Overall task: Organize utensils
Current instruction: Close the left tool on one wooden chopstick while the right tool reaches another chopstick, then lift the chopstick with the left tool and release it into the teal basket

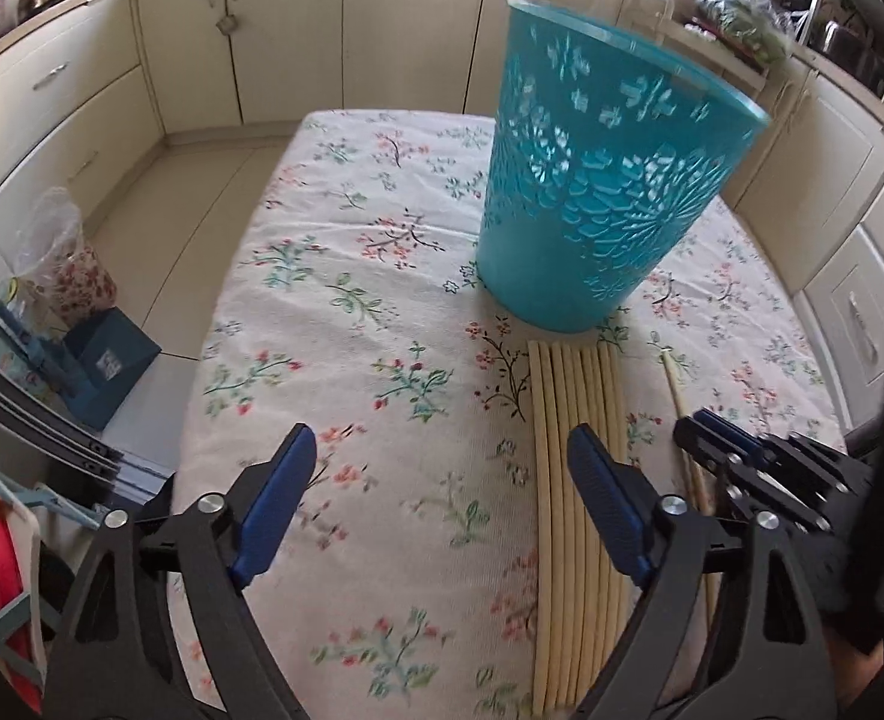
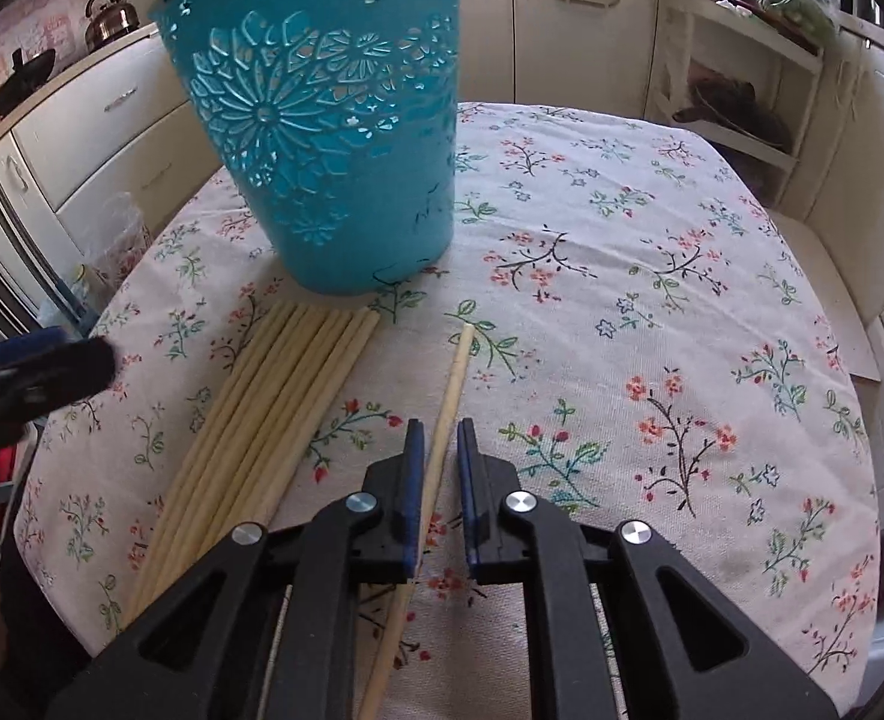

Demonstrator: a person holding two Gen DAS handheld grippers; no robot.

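Note:
A teal cut-out basket [image 1: 604,180] stands upright on the floral tablecloth; it also shows in the right wrist view [image 2: 327,138]. A row of several pale chopsticks [image 1: 568,480] lies in front of it, also seen in the right wrist view [image 2: 261,414]. My left gripper [image 1: 442,456] is wide open and empty, left of that row. One chopstick [image 2: 451,396] lies apart to the right. My right gripper [image 2: 442,444] straddles it, jaws narrowly apart and not clamped; it shows in the left wrist view [image 1: 712,426].
The table [image 2: 652,300] is ringed by cream kitchen cabinets [image 1: 63,108]. A blue box [image 1: 105,366] and a plastic bag [image 1: 57,252] sit on the floor at the left. A white shelf rack [image 2: 736,78] stands beyond the table's far right corner.

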